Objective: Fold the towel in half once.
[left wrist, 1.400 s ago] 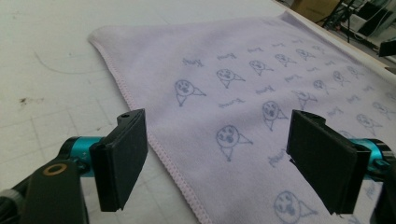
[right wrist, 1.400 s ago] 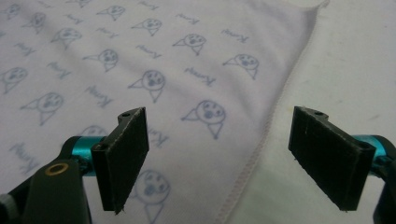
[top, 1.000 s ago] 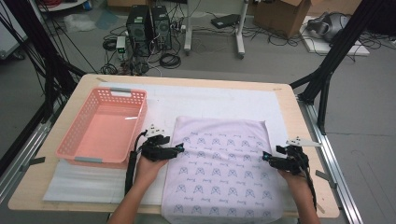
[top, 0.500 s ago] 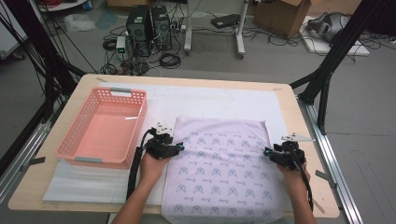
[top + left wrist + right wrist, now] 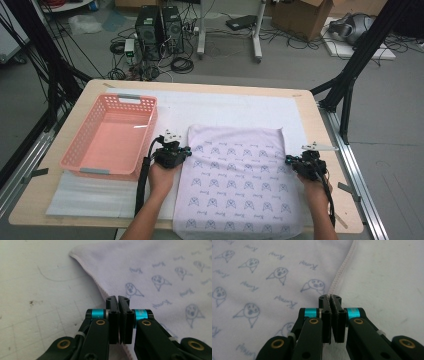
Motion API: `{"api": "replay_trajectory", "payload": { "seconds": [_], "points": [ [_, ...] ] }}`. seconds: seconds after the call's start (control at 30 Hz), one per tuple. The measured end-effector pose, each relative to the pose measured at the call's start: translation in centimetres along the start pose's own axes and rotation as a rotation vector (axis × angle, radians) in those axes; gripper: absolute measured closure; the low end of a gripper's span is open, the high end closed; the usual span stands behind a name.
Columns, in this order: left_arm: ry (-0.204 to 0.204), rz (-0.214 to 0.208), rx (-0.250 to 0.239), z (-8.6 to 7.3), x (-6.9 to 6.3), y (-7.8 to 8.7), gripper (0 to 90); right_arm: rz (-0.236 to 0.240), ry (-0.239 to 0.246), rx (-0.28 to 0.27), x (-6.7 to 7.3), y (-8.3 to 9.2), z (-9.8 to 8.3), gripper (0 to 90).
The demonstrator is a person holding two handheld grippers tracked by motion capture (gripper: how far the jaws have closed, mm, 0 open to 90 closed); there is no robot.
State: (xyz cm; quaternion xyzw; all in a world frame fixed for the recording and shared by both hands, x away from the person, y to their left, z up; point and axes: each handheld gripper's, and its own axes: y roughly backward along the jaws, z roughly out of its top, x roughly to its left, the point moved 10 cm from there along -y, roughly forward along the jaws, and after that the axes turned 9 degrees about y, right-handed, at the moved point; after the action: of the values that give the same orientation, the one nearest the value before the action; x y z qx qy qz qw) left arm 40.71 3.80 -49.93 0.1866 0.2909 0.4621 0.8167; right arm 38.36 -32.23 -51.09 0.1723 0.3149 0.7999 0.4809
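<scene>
A pale lilac printed cloth (image 5: 240, 185), soft knit with small grey-blue cartoon faces and a stitched hem, lies flat on a white foam mat (image 5: 220, 107) over a wooden table (image 5: 320, 120); its near end hangs past the table's front edge. The left gripper (image 5: 184, 150) has just closed its jaws on the cloth's left hem; the right gripper (image 5: 290, 161) has just closed on the right hem. The gripper views show the hem stitching, the print and scuffs on the mat. A salmon-pink plastic lattice basket (image 5: 112, 137) sits left of the cloth, just beside the left gripper.
</scene>
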Motion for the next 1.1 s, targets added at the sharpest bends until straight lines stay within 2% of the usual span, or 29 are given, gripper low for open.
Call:
{"api": "replay_trajectory", "payload": {
  "seconds": [0.1,0.13,0.27,0.33,0.43,0.5,0.57,0.63,0.83,1.1],
  "points": [
    [0.024,0.007,-0.032,1.0,0.1,0.2,87.2,-0.015,-0.018,-0.017,-0.7,-0.1,0.3,88.5],
    [0.031,0.01,-0.029,1.3,0.2,0.2,87.2,-0.024,-0.024,-0.024,-0.9,-0.1,0.5,88.5],
    [0.05,0.021,-0.06,2.7,0.3,0.4,87.2,-0.04,-0.055,-0.087,-1.4,0.3,2.0,88.5],
    [0.069,0.001,-0.077,3.0,0.4,0.8,87.2,-0.028,-0.058,-0.122,-1.5,0.6,2.8,88.4],
    [0.048,-0.021,-0.077,2.8,0.1,1.5,87.0,0.002,-0.063,-0.157,-1.2,1.6,3.2,88.4],
    [0.04,-0.044,-0.086,2.9,-0.2,2.2,87.0,0.019,-0.055,-0.163,-0.9,2.0,3.0,88.3],
    [0.014,-0.049,-0.088,2.8,-0.7,2.8,87.0,0.039,-0.052,-0.169,-0.5,2.7,2.7,88.3],
    [0.0,-0.06,-0.091,2.7,-1.1,3.4,87.0,0.047,-0.04,-0.177,-0.2,3.3,2.6,88.2],
    [0.009,-0.097,-0.092,1.5,-1.6,5.2,86.9,0.083,-0.022,-0.2,0.8,5.3,1.9,88.1],
    [-0.019,-0.151,-0.106,-1.2,-2.8,7.9,86.7,0.118,0.011,-0.217,3.3,7.8,0.2,88.0]
  ]
}}
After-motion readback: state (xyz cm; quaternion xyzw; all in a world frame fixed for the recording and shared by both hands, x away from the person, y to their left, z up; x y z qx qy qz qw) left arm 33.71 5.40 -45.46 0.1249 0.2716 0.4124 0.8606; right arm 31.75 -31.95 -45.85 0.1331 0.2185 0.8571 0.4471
